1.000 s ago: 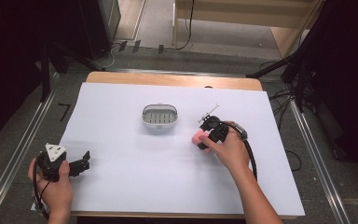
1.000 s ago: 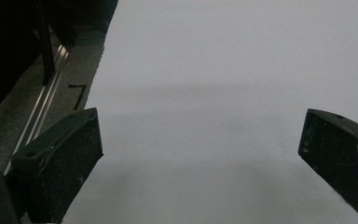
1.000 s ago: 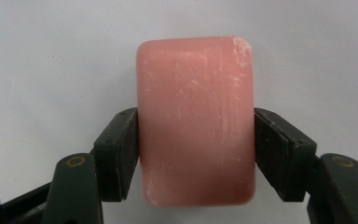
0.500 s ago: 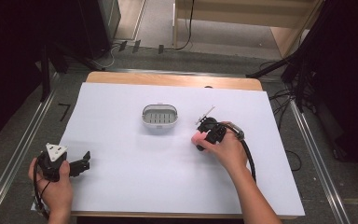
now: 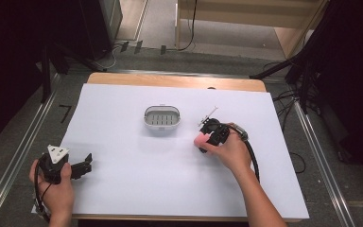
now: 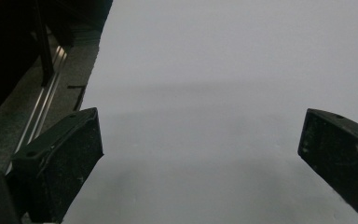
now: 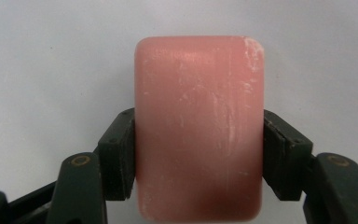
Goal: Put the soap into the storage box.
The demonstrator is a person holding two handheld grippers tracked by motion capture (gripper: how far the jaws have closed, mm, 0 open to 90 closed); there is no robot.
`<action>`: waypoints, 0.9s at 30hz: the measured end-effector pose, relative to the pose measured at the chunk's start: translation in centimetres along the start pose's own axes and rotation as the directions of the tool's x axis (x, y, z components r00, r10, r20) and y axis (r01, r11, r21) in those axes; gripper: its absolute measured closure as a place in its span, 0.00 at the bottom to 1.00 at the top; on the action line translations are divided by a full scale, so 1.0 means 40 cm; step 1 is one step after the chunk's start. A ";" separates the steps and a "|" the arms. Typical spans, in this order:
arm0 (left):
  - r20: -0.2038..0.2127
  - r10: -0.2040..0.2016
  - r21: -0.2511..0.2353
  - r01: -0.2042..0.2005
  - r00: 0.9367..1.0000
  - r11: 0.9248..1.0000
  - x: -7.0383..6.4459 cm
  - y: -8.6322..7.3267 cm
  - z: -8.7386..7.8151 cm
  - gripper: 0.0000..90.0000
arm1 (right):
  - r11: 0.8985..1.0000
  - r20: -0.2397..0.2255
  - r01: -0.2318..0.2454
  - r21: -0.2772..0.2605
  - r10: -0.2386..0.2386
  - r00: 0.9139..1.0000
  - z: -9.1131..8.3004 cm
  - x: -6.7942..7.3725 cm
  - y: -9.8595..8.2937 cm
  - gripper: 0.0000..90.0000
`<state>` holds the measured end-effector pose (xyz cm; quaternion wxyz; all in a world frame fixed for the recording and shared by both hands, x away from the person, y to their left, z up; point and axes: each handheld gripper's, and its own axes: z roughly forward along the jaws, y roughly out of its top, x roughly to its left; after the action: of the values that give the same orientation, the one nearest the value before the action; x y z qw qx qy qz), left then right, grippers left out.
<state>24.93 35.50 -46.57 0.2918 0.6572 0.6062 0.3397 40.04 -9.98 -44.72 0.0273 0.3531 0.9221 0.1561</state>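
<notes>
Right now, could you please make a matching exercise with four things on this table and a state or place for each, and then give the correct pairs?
Things:
1. pink soap bar
2. grey soap dish
3. left hand-held gripper
4. right hand-held gripper

States or places:
A. open, with nothing between its jaws
B. stands empty near the middle of the white table sheet
C. clamped on both sides between two black jaws
D. shut on the bar, to the right of the dish

Pairs: 1-C, 2-B, 3-A, 4-D
</notes>
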 end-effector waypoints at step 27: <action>-0.023 -0.033 0.004 0.033 0.999 0.999 0.005 0.001 0.001 0.00 | 0.982 -0.029 0.169 -0.084 -0.172 0.985 -0.076 0.036 0.082 0.42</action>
<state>24.98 35.71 -46.55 0.2887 0.6438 0.6210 0.3412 40.59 -7.53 -40.74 0.0383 0.2684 0.9422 0.1970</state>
